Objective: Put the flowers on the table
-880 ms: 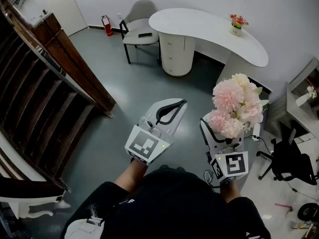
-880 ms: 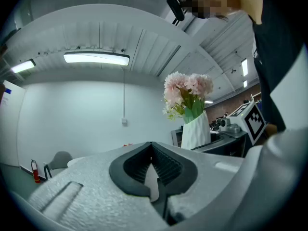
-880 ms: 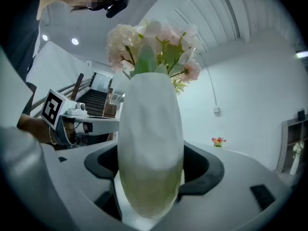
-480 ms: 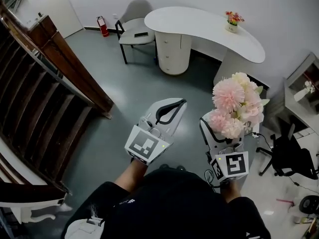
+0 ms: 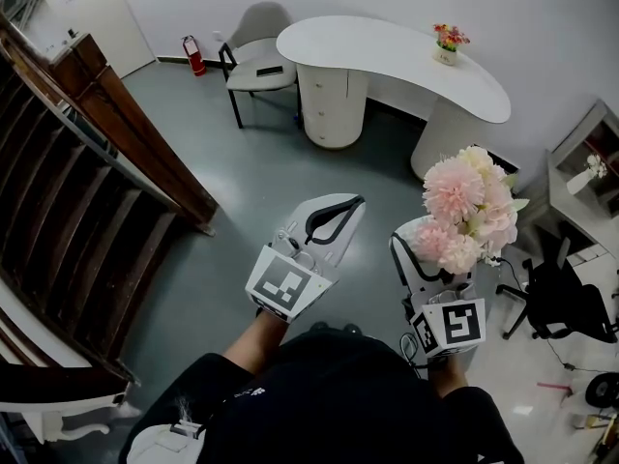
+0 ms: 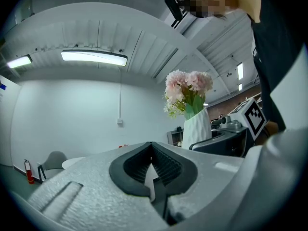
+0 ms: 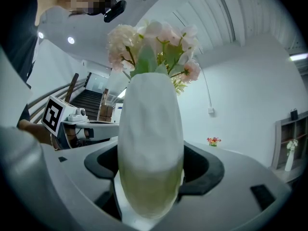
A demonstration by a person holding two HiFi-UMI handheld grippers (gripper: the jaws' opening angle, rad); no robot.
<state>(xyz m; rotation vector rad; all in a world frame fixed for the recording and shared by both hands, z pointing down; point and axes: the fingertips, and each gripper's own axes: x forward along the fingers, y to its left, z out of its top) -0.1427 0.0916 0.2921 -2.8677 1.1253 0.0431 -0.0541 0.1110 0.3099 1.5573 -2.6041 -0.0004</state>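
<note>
A bunch of pink and cream flowers (image 5: pixel 471 207) stands upright in a white vase (image 7: pixel 150 143). My right gripper (image 5: pixel 433 259) is shut on the vase, its jaws pressing both sides of the vase's body. The same flowers (image 6: pixel 187 86) and vase (image 6: pixel 196 128) show to the right in the left gripper view. My left gripper (image 5: pixel 334 213) is held level beside it, shut, with nothing between its jaws. The curved white table (image 5: pixel 387 58) stands far ahead across the room, bearing a small pot of red and yellow flowers (image 5: pixel 446 43).
A grey chair (image 5: pixel 256 51) stands at the table's left end, with a red fire extinguisher (image 5: pixel 189 54) by the wall. A wooden stair rail (image 5: pixel 116 133) runs down the left. A black office chair (image 5: pixel 561 303) and white shelves (image 5: pixel 585 177) are at the right.
The view has shifted a little: the table and chair sit slightly further left and lower in the picture. The vase and right gripper have drifted a bit right. Both grips are unchanged.
</note>
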